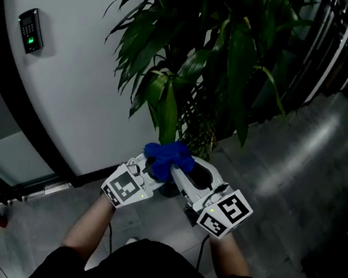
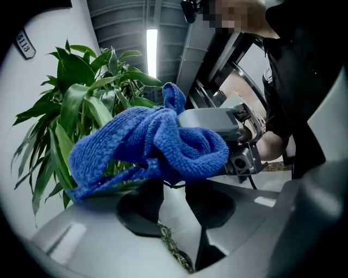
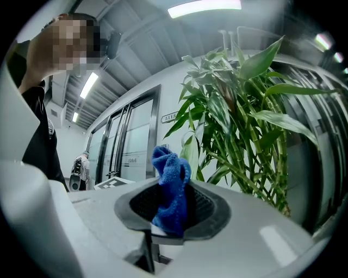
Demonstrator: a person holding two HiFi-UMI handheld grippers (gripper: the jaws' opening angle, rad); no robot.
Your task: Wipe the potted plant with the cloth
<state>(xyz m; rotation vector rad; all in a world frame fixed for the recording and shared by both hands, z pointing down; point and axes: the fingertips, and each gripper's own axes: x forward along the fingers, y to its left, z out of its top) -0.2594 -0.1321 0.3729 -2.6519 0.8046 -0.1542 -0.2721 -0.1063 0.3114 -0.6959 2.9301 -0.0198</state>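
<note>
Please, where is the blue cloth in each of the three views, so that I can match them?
Head view: blue cloth, low centre, under the leaves.
Left gripper view: centre, bunched wide above the open jaws.
Right gripper view: low centre, pinched upright between the jaws.
Shared landmark: the potted plant, behind the cloth in every view.

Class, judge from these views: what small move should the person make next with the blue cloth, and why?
Probably raise the right gripper toward the nearest leaf to begin wiping: its jaws already pinch the cloth, the left gripper stands open without clamping it, and the leaf hangs just ahead.
</note>
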